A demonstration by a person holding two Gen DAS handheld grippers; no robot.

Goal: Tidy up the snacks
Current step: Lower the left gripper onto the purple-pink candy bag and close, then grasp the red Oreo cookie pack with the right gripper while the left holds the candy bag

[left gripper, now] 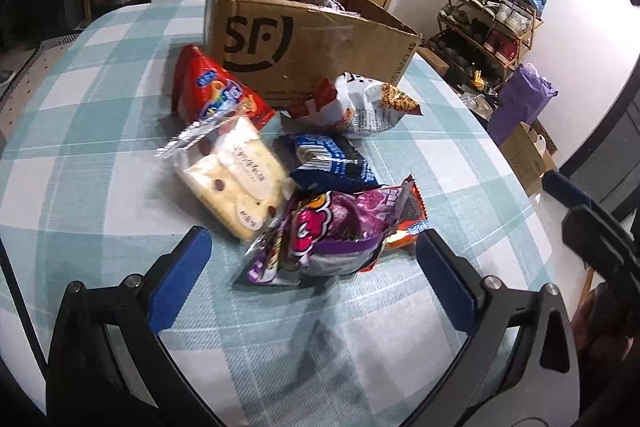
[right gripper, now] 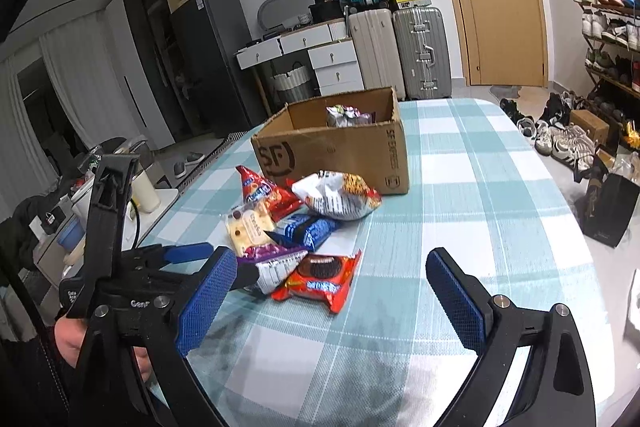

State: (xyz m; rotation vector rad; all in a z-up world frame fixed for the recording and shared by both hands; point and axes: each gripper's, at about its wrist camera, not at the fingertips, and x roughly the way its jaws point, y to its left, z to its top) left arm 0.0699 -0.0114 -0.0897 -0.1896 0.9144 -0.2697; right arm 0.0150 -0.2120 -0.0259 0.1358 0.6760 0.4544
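Several snack packs lie in a heap on the checked tablecloth (left gripper: 100,131) in front of an open cardboard box (left gripper: 296,43) (right gripper: 340,151). My left gripper (left gripper: 312,239) is open, one finger on each side of a purple bag (left gripper: 320,239) (right gripper: 276,261), not closed on it. A red cookie pack (left gripper: 404,227) (right gripper: 320,275) lies partly under that bag. Behind are a cream cake pack (left gripper: 236,179), a blue pack (left gripper: 332,163), a red bag (left gripper: 216,87) and a white noodle bag (left gripper: 360,103). My right gripper (right gripper: 332,259) hovers open and empty, just short of the heap.
A snack bag (right gripper: 346,115) lies inside the box. Bare cloth stretches to the right of the heap (right gripper: 480,187). Off the table are suitcases (right gripper: 420,51), white drawers (right gripper: 332,63), a shoe rack (left gripper: 492,23) and floor clutter at the right. A hand (right gripper: 68,343) holds the left gripper.
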